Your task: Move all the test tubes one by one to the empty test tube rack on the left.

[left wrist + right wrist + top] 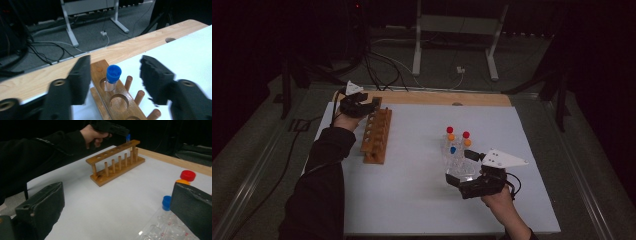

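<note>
The left gripper (pixel 113 75) has its jaws apart, on either side of a blue-capped tube (pixel 113 77) without touching it. The tube stands upright in the end hole of the rack (pixel 376 135), at the table's ten o'clock. The right gripper (pixel 120 205) stands wide, empty, beside the clear tray (pixel 457 162) at four o'clock.

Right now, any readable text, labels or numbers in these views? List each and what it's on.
No text can be read with confidence.
Clear plastic tube tray: small red marks by the wells, perhaps numbers, too small and blurred to read.
Wooden test tube rack: no lettering visible.
Blue-capped tube in the rack: no label visible.
Red cap, orange cap, blue cap: plain, no print.
</note>
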`<state>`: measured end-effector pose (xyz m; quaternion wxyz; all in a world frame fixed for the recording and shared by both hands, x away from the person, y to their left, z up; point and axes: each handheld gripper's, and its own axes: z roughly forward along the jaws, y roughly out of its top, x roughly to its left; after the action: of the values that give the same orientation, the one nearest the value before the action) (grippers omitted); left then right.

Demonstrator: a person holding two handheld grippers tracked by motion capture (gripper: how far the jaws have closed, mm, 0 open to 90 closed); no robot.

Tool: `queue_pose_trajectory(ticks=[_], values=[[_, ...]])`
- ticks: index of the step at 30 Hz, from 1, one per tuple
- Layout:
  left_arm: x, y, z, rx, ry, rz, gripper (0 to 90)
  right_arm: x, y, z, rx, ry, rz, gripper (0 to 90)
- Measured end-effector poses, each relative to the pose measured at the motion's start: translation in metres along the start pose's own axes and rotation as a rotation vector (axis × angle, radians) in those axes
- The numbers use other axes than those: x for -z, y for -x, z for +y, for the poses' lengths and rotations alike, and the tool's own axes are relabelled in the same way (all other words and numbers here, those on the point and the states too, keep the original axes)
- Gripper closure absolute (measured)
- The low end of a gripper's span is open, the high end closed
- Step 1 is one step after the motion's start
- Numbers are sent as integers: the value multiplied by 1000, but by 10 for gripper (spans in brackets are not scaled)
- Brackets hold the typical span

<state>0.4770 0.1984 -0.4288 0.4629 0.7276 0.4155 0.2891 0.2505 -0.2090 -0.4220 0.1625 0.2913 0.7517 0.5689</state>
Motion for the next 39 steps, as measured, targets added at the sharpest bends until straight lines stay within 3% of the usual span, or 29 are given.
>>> queue_pose_trajectory(ticks=[4,6,8,12,14,21,23,28,29,31,32,39], values=[[20,3,7,29,14,-48,160,2,4,3,-14,16,-8,0],[31,7,7,29,31,-90,139,2,6,4,-14,15,-13,0],[41,13,7,19,34,-124,55,3,10,5,-11,35,-36,3],[60,26,2,-8,45,-193,25,1,17,6,-30,6,-45,5],[69,34,-2,-18,49,-216,19,-3,19,6,-1,-28,-77,5],[99,62,-22,-66,50,-311,19,-15,22,0,20,-105,-95,15],[107,70,-30,-73,53,-344,19,-20,23,-4,12,-129,-121,124],[120,87,-56,-86,51,-391,19,-25,25,-9,13,-183,-165,192],[122,89,-61,-88,46,-399,19,-26,26,-10,17,-203,-193,275],[127,93,-68,-89,47,-411,19,-27,27,-10,14,-205,-197,311],[129,95,-71,-91,48,-412,20,-29,28,-10,17,-224,-215,405],[140,108,-84,-116,36,-448,20,-40,35,-14,15,-311,-260,549]])
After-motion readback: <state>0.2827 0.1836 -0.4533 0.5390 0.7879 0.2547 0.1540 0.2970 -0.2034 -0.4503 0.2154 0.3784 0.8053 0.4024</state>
